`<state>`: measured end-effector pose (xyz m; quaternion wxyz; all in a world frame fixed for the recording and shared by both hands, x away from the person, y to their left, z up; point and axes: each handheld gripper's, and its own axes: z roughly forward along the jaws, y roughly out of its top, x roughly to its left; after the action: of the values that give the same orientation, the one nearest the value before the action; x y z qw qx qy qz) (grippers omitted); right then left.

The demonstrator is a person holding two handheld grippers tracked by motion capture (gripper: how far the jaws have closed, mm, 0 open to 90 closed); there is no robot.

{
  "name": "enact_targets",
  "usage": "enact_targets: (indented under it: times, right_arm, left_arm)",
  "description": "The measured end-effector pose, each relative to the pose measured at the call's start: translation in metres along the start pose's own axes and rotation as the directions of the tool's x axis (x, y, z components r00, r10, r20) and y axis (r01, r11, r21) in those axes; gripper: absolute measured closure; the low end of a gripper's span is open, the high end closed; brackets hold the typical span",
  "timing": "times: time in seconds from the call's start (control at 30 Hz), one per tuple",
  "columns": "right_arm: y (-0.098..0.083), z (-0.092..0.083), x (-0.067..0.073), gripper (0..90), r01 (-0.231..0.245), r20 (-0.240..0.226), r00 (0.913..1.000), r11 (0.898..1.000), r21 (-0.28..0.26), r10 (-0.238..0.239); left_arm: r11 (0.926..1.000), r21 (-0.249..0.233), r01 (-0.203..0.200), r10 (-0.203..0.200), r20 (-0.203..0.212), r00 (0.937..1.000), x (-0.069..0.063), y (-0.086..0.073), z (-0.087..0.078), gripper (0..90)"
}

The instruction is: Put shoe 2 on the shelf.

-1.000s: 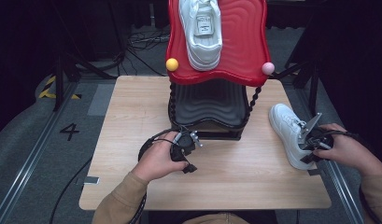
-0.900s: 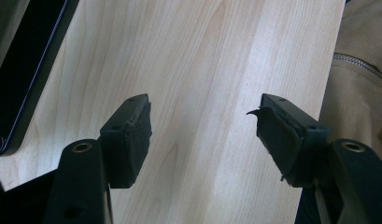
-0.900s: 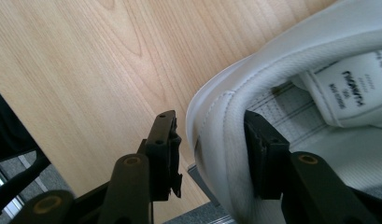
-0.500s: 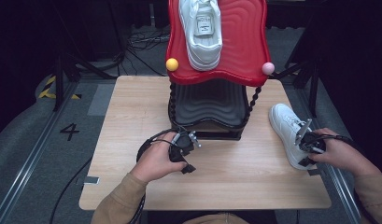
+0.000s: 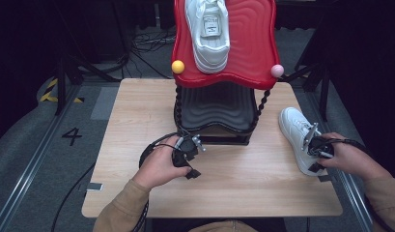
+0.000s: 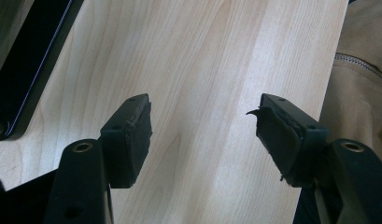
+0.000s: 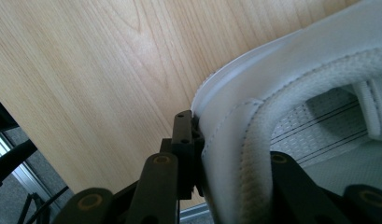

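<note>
right gripper (image 5: 315,145) clenched on the heel collar of a white shoe (image 5: 297,130) lying at the table's (image 5: 137,116) 3 o'clock edge.
left gripper (image 5: 188,153) rests released, jaws apart over bare wood near centre; a second shoe (image 5: 208,31) sits on the red rack (image 5: 253,48) at 12 o'clock.

A lab or test studio: around the wooden table (image 5: 137,125) run floor rails (image 5: 35,159), loose cables (image 5: 147,41), dark stands (image 5: 62,77) and a taped "4" (image 5: 72,136).
</note>
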<state>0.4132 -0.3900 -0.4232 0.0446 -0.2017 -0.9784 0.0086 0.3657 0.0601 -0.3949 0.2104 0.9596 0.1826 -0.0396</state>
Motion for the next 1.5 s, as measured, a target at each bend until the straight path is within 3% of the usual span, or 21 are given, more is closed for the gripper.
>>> enact_targets:
  times: [0.17,0.43,0.63,0.87,1.5]
  right_arm:
    - [0.004,-0.009,0.0,74.0,-0.026,-0.014,0.9996,0.999,-0.031,0.026]
    - [0.013,-0.04,0.005,71.8,-0.063,-0.015,0.9979,0.996,-0.063,0.062]
    - [0.02,-0.078,0.009,71.2,-0.074,-0.01,0.9972,0.993,-0.09,0.074]
    - [0.032,-0.111,0.014,69.2,-0.064,-0.003,0.9979,0.993,-0.096,0.064]
    - [0.061,-0.196,0.027,68.4,-0.03,0.068,0.997,0.994,-0.106,0.037]
  left_arm:
    - [0.9999,-0.002,0.011,-0.011,-0.004,0.9999,0.002,-0.002,-0.001,36.4]
    - [0.9996,-0.014,0.026,-0.026,-0.013,0.9996,0.004,-0.007,-0.007,36.3]
    - [0.9994,-0.014,0.031,-0.031,-0.014,0.9994,0.004,-0.01,-0.007,36.3]
    - [0.9986,-0.025,0.046,-0.046,-0.024,0.9986,0.004,-0.015,-0.012,36.3]
    - [0.9963,-0.027,0.082,-0.083,-0.033,0.996,0.001,-0.03,-0.016,36.4]
